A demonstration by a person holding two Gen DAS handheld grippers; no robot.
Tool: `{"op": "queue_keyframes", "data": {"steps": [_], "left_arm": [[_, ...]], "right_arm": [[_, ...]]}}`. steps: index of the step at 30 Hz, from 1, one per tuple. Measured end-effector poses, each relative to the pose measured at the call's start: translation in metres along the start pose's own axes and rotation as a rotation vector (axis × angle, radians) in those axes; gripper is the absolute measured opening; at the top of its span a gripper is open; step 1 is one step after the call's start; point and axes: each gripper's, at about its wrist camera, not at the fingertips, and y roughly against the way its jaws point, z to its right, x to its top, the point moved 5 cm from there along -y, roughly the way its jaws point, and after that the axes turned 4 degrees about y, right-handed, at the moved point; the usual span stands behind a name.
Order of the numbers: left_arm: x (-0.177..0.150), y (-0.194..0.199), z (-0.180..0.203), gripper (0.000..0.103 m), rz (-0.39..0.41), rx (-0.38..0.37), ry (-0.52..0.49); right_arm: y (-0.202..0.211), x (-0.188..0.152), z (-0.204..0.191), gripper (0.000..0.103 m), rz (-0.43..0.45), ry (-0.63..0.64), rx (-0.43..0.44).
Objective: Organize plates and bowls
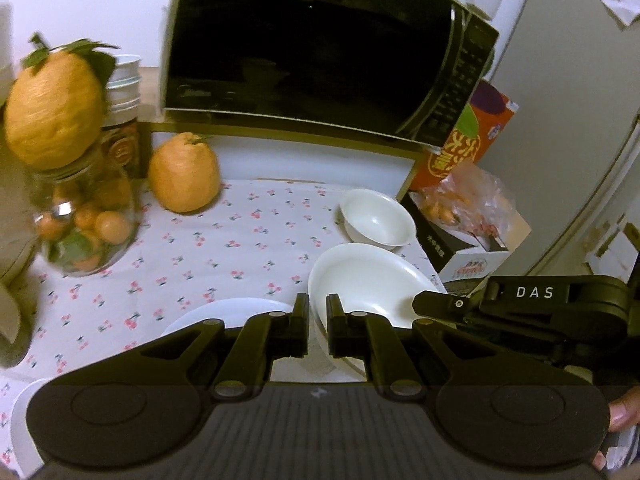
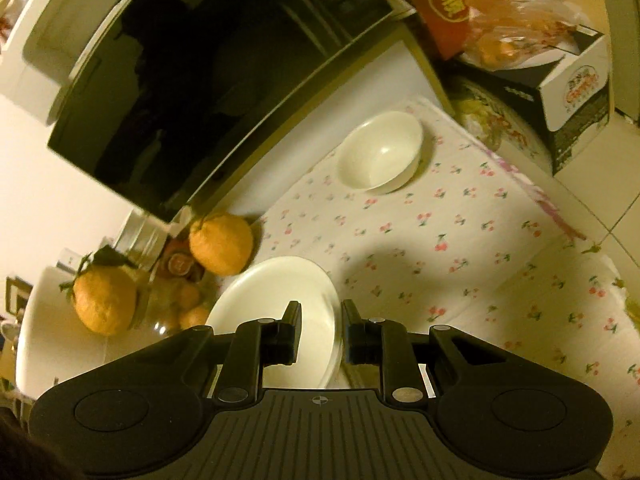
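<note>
Cherry-print tablecloth (image 2: 440, 216), microwave (image 1: 312, 40) behind. Right gripper (image 2: 320, 332) clamps white plate (image 2: 276, 300) by its rim, risking slip; left gripper (image 1: 318, 320) closed, empty.

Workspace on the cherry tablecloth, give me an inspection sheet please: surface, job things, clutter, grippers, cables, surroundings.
Surface: cherry-print tablecloth, flat.
Job's things: white bowl upright near the microwave; white plate tilted in the right gripper; another plate below the left gripper.
Clutter: two large citrus fruits, one atop a fruit-filled glass jar; bagged fruit in a box.
Grippers: left gripper shut, empty; right gripper shut on the plate's rim.
Cables: nothing seen.
Surroundings: microwave, white wall.
</note>
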Motion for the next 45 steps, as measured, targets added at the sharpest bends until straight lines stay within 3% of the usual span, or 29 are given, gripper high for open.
{"op": "queue_keyframes", "data": {"steps": [24,38,45], "left_arm": [[-0.007,0.071,-0.099,0.008,0.085,0.057,0.158],[-0.031,0.097,-0.155,0.008,0.032,0.156,0.176],[-0.046,0.094,-0.172,0.008,-0.061,0.204,0.166]], "right_arm": [[-0.040,-0.068,-0.101,0.021,-0.101,0.180,0.081],[-0.058,-0.120,-0.152,0.021,-0.169,0.313,0.124],[-0.066,-0.143,-0.162,0.022,-0.207,0.370,0.113]]}}
